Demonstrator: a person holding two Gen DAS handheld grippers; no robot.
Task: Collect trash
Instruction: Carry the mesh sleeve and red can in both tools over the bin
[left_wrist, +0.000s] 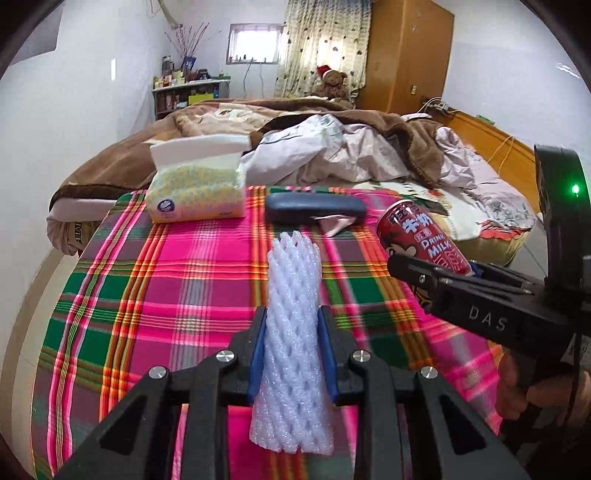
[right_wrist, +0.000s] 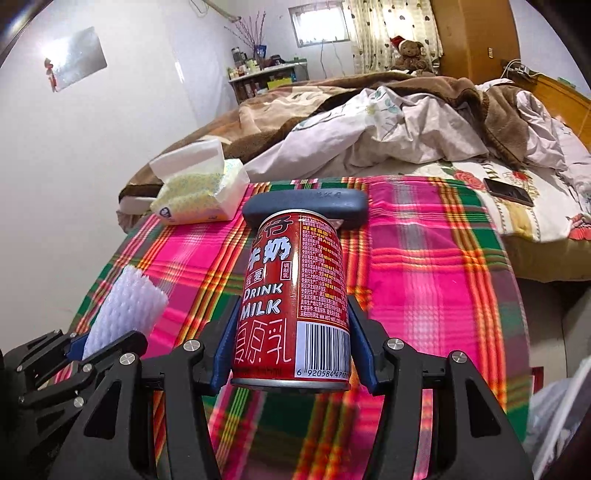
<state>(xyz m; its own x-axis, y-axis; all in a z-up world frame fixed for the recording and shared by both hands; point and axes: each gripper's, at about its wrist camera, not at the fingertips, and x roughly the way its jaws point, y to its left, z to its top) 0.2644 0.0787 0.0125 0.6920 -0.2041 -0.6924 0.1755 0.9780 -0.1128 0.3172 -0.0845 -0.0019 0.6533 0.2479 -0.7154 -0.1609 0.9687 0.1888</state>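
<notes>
Trash is gripped for removal: foam netting (left_wrist: 291, 332) squeezed in the left tongs (left_wrist: 291, 354) at lower centre, milk can (right_wrist: 295, 302) clamped in the right tongs (right_wrist: 293, 347).

A table covered by a pink, green and orange plaid cloth (left_wrist: 184, 280) fills the lower frame. At its far edge lie a yellow tissue pack (left_wrist: 197, 190), upper left, and a dark blue case (left_wrist: 316, 208), centre.

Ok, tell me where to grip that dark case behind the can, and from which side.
Grip the dark case across its narrow width at mid-length, coming from above. It lies flat and long across the plaid cloth, a pale scrap tucked at its near edge.
</notes>
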